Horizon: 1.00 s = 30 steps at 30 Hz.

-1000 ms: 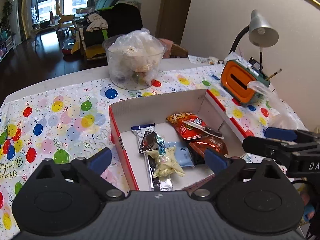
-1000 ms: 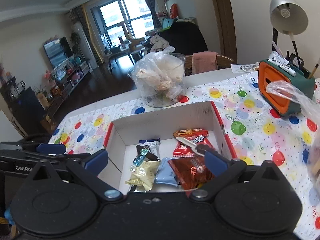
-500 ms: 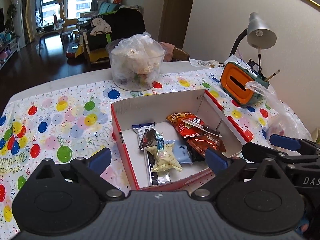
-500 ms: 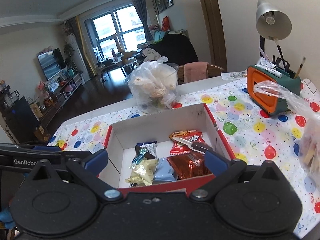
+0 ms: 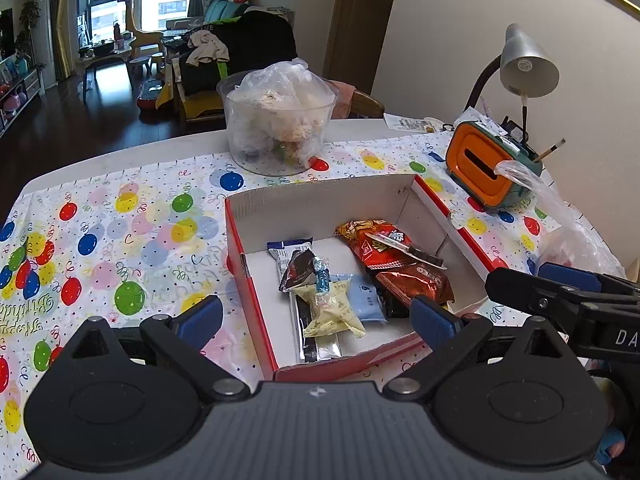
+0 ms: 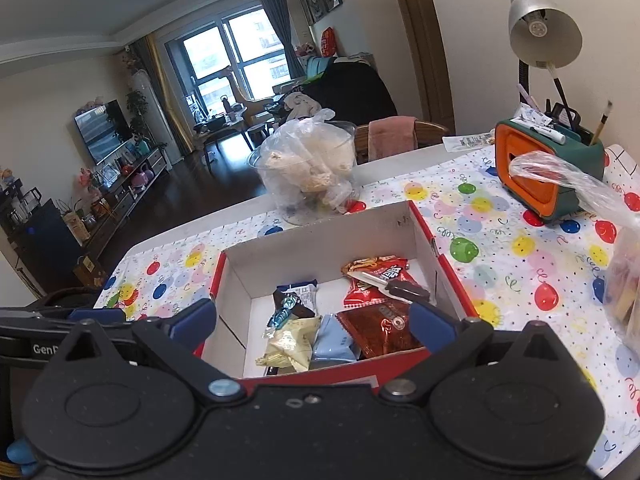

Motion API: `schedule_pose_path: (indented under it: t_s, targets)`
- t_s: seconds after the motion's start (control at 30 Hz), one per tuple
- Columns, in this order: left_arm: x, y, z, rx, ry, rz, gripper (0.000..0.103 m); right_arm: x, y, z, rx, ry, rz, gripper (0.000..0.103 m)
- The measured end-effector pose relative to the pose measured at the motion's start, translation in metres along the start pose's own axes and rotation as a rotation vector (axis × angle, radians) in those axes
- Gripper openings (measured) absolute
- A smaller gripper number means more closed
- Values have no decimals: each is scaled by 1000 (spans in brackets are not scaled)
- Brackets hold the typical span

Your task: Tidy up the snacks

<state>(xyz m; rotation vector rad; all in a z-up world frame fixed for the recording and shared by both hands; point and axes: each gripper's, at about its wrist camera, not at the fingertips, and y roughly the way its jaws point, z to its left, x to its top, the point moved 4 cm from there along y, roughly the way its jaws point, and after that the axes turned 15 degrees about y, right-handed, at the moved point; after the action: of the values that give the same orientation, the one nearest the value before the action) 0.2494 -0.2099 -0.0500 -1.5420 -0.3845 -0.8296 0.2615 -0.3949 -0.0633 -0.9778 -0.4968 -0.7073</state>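
Note:
A red-and-white cardboard box (image 5: 320,208) sits on the balloon tablecloth and holds several snack packs. Among them are a red chips pack (image 5: 376,240), a shiny brown-red pack (image 5: 416,284), a pale yellow packet (image 5: 332,312), a light blue packet (image 5: 368,300) and a dark wrapper (image 5: 300,272). A black-handled tool (image 5: 408,248) lies across the red pack. My left gripper (image 5: 316,320) hangs open over the box's near edge, holding nothing. My right gripper (image 6: 312,322) is open and empty too, above the near wall of the box (image 6: 320,236).
Behind the box stands a clear tub (image 5: 278,120) stuffed with a plastic bag of snacks. At the right are an orange-and-green pen holder (image 5: 484,168), a desk lamp (image 5: 528,64) and a clear plastic bag (image 5: 576,240). The tablecloth (image 5: 120,232) covers the table on the left.
Both grippers have pulled back and risen from the box, so its near wall now shows. Both stay open. The snacks have not moved.

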Motion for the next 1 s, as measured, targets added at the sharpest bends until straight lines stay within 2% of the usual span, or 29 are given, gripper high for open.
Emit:
schedule_pose_path:
  t_s: [0.4,0.83,1.0]
  targets:
    - [0,1,2,-1,-6,-1,101,1,3,2,2,-8,-1,103]
    - [3,-2,5,-5,-22,-27,101,5,9,0,-57,-12,-9,103]
    - [5,-4,7,9,-26,-39,101,5,9,2,-52,-29,-11,103]
